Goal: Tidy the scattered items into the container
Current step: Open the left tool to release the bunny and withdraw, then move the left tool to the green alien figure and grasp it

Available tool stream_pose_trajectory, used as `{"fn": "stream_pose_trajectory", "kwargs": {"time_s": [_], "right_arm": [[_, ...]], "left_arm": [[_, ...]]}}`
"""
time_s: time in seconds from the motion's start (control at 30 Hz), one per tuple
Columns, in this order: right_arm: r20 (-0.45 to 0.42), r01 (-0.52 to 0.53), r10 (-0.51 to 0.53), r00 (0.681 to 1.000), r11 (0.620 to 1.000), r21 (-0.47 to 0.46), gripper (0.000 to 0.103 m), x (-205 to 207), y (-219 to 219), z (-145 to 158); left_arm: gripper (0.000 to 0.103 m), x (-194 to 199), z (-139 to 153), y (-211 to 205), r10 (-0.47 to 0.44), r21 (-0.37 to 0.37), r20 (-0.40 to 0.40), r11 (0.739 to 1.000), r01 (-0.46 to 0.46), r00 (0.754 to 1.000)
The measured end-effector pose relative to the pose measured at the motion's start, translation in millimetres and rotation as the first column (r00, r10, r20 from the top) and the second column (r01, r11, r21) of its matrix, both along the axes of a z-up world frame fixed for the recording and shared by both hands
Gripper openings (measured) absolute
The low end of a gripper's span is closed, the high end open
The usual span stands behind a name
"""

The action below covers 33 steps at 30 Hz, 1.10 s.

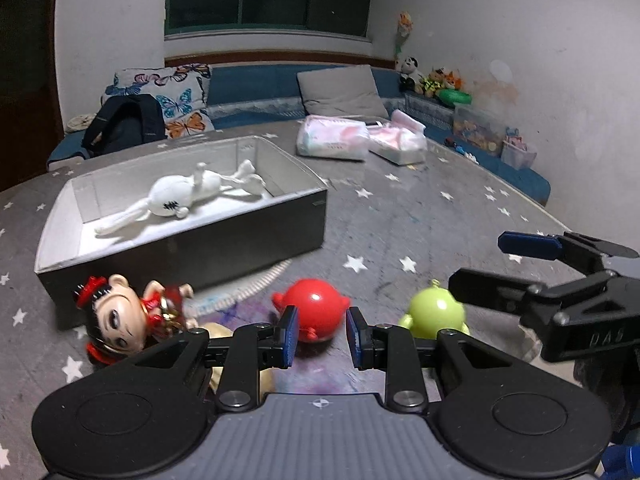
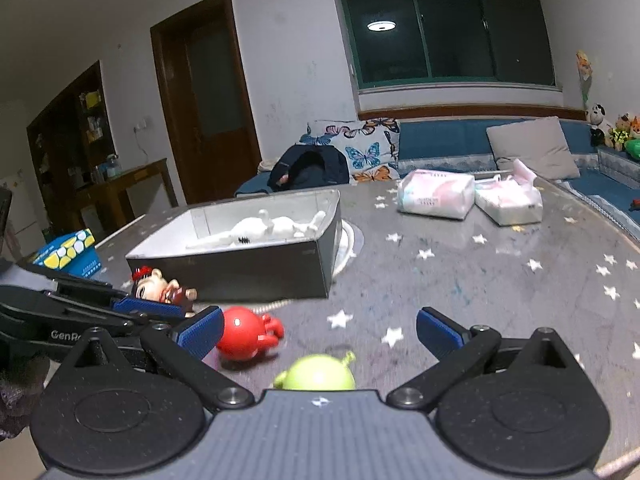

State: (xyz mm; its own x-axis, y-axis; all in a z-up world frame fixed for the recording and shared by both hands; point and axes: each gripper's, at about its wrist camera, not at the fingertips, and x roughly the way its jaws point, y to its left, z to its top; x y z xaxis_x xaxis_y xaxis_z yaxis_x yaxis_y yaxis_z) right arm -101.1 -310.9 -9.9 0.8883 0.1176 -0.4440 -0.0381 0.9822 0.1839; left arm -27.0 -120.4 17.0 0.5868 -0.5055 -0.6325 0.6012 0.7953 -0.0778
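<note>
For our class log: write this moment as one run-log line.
left gripper: open, at red toy | right gripper: open, over green toy | box: white plush

Plenty of open table (image 2: 500,280) from 12 to 3 o'clock, just star print out to the tissue packs (image 2: 436,196). Tighter at 9 to 11: grey box (image 2: 256,268) walls it off, with the doll (image 1: 120,316), red toy (image 1: 316,312) and green toy (image 1: 436,316) crowded along its front.

L gripper (image 1: 321,336) jaws part-open, R gripper (image 2: 320,330) spread wide, both angled down
</note>
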Motion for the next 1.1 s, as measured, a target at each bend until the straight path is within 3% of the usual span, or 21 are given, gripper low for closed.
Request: {"fn": "stream_pose_trajectory", "kwargs": {"time_s": [0.67,1.1], "right_arm": [[-0.097,0.004,-0.002,0.995,1.0,0.023,0.103,-11.9,4.5,-31.3],[-0.145,0.004,-0.007,0.989,1.0,-0.025,0.103,-6.3,9.7,-45.4]], "left_arm": [[0.028,-7.4,-9.7,-24.4,-0.045,0.044,-0.036,0.998,0.047,0.998],[0.028,-8.6,-15.6,-38.1,-0.096,0.042,-0.054,0.994,0.098,0.994]]}}
